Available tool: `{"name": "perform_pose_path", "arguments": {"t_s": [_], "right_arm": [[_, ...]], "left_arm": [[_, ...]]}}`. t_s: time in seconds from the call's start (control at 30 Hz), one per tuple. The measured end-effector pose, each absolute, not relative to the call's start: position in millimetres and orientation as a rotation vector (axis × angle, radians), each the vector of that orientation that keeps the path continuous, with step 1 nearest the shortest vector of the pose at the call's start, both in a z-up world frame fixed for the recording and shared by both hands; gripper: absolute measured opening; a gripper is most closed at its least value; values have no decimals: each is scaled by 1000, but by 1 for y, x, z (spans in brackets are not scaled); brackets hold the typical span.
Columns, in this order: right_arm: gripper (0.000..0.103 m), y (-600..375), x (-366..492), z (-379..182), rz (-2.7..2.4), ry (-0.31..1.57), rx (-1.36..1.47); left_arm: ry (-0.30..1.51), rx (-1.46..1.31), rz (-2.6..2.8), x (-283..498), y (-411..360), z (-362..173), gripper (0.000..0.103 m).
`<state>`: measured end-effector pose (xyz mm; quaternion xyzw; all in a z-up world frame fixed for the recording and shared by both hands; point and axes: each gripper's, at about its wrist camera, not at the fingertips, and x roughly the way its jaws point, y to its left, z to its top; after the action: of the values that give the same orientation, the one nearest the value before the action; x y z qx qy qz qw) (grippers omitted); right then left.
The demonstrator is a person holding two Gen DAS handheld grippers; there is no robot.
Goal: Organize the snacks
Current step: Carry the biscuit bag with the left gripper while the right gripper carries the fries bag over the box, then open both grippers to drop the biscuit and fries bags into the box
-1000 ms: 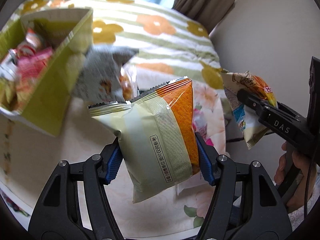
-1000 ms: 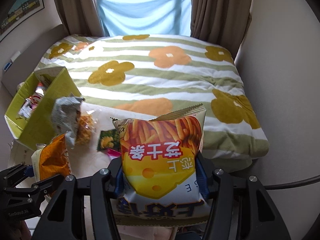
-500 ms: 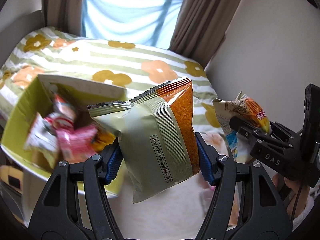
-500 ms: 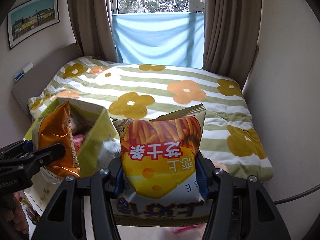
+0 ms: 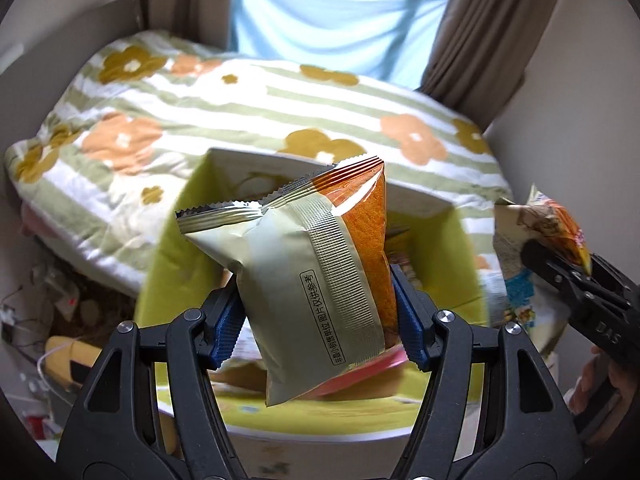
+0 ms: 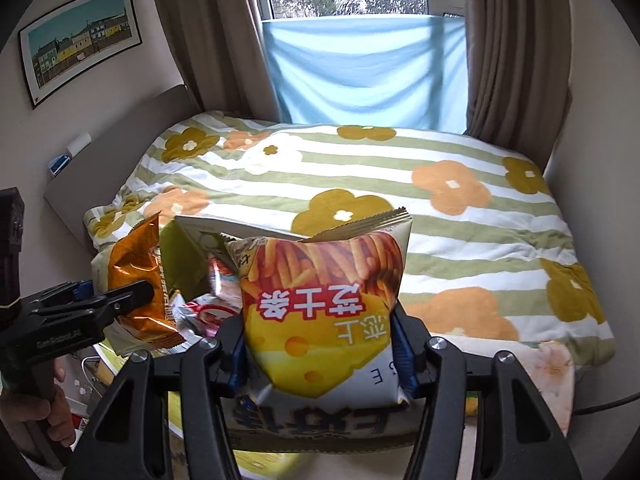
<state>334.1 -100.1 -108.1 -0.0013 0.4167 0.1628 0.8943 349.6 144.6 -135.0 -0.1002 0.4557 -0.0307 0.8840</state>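
My left gripper (image 5: 316,320) is shut on a cream and orange snack bag (image 5: 304,276), held upright over the open yellow-green box (image 5: 172,264). Pink and red packets lie in the box beneath the bag. My right gripper (image 6: 320,352) is shut on a yellow cheese-stick chip bag (image 6: 324,312), printed upside down, just right of the box (image 6: 188,260). In the right wrist view the left gripper (image 6: 116,300) shows at the left edge with its orange bag (image 6: 136,276). The right gripper with its bag (image 5: 536,232) appears at the right edge of the left wrist view.
A bed with a green-striped flowered quilt (image 6: 400,184) fills the room behind the box. A window with brown curtains (image 6: 516,44) and a blue cloth (image 6: 368,68) lies beyond. Cables and clutter on the floor (image 5: 52,300) sit left of the box. A wall stands to the right.
Both grippers swept left and a little up with their bags. The box went from the far left of each view to right under and beside the bags. The loose snacks on the table dropped from view.
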Motion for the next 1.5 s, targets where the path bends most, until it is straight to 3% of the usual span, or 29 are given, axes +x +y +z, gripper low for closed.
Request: {"name": "perform_pose_path", "arguments": {"t_s": [0.43, 0.47, 0.53, 0.57, 0.97, 1.03, 1.07, 1.1, 1.13, 1.5], "right_arm": [[53, -61, 324, -149, 348, 987, -32], [53, -60, 323, -150, 352, 989, -35], [53, -58, 321, -151, 360, 994, -34], [53, -58, 320, -152, 362, 995, -32], [54, -61, 315, -162, 368, 1028, -12], [57, -60, 316, -164, 368, 1024, 6], [69, -60, 316, -165, 375, 1020, 21], [91, -60, 316, -165, 381, 1006, 38], [100, -60, 314, -164, 384, 992, 43], [103, -56, 299, -161, 421, 974, 14]], "left_arm": [[1026, -51, -126, 338, 156, -175, 64], [1024, -57, -116, 335, 158, -175, 66], [1017, -74, -98, 328, 161, -175, 86], [1006, -84, -84, 326, 164, -174, 103], [970, -144, -1, 305, 176, -171, 103], [960, -123, 22, 304, 174, -168, 103], [954, -110, 31, 304, 172, -166, 103], [950, -105, 31, 303, 172, -164, 103], [947, -105, 29, 303, 171, -164, 103], [932, -98, 6, 294, 168, -159, 103]]}}
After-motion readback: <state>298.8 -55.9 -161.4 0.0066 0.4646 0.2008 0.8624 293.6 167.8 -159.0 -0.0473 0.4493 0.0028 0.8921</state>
